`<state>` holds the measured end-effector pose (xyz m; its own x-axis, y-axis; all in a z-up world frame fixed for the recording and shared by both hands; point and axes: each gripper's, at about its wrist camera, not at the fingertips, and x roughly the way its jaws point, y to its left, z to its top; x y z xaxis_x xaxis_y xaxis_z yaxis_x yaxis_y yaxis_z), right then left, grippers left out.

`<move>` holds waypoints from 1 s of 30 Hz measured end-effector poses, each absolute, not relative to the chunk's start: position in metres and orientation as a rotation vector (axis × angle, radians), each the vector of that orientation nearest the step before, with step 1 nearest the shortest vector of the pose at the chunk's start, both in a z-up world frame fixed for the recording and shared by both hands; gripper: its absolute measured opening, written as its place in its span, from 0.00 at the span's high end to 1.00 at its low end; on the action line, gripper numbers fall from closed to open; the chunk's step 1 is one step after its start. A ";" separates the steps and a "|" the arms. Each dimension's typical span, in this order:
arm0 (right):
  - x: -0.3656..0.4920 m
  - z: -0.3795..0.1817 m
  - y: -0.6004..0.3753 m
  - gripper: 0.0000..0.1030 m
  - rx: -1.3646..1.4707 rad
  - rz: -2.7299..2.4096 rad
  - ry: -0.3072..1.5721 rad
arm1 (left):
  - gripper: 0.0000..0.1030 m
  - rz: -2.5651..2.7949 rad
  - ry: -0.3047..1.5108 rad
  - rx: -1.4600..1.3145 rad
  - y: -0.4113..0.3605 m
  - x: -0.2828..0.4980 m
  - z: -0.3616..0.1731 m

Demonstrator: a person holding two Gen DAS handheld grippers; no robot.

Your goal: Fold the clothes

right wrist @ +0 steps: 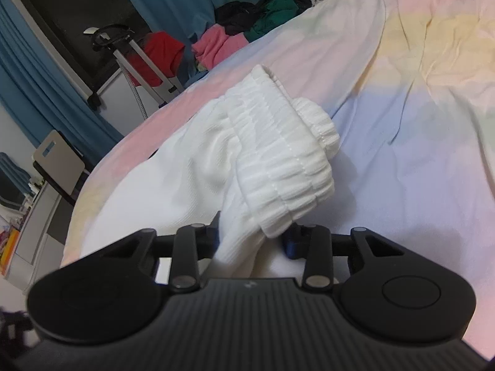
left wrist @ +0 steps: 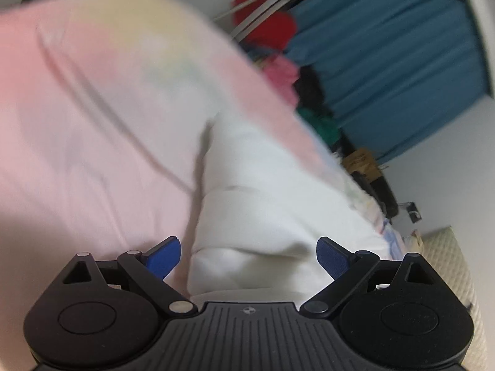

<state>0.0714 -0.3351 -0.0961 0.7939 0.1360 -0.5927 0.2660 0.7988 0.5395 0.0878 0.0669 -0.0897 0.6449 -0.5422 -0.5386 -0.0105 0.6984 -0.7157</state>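
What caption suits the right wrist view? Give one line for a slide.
Right claw shut on the white garment, its ribbed waistband bunched above the pastel bedsheet.

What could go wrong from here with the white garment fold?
1. The right gripper pinches only a bunched bit of the white garment near its ribbed waistband; thick elastic could slip out when pulled.
2. The left gripper is open with white fabric between its fingers, holding nothing, so that end may drag and crease.
3. The pastel bedsheet is soft and wrinkled; a low grab could catch it too.
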 end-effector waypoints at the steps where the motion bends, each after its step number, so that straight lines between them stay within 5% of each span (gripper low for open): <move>1: 0.071 -0.098 -0.338 0.60 0.668 -0.072 0.667 | 0.08 -0.357 0.841 -0.769 0.066 0.092 -0.094; 3: 0.073 -0.104 -0.345 0.52 0.710 -0.073 0.687 | 0.07 -0.389 0.869 -0.801 0.063 0.100 -0.101; 7: 0.078 -0.120 -0.348 0.17 0.745 -0.120 0.741 | 0.10 -0.393 0.884 -0.804 0.066 0.107 -0.110; 10: 0.085 -0.130 -0.347 0.14 0.760 -0.079 0.744 | 0.15 -0.394 0.885 -0.802 0.068 0.110 -0.114; 12: 0.087 -0.126 -0.337 0.18 0.706 -0.052 0.749 | 0.21 -0.390 0.878 -0.786 0.069 0.110 -0.113; 16: 0.080 -0.108 -0.325 0.58 0.631 -0.051 0.718 | 0.47 -0.385 0.864 -0.755 0.070 0.104 -0.107; 18: 0.072 -0.097 -0.327 0.65 0.653 -0.054 0.686 | 0.56 -0.397 0.849 -0.744 0.070 0.101 -0.101; 30: 0.022 -0.028 -0.379 0.72 0.793 -0.073 0.594 | 0.65 -0.526 0.695 -0.596 0.012 0.050 -0.006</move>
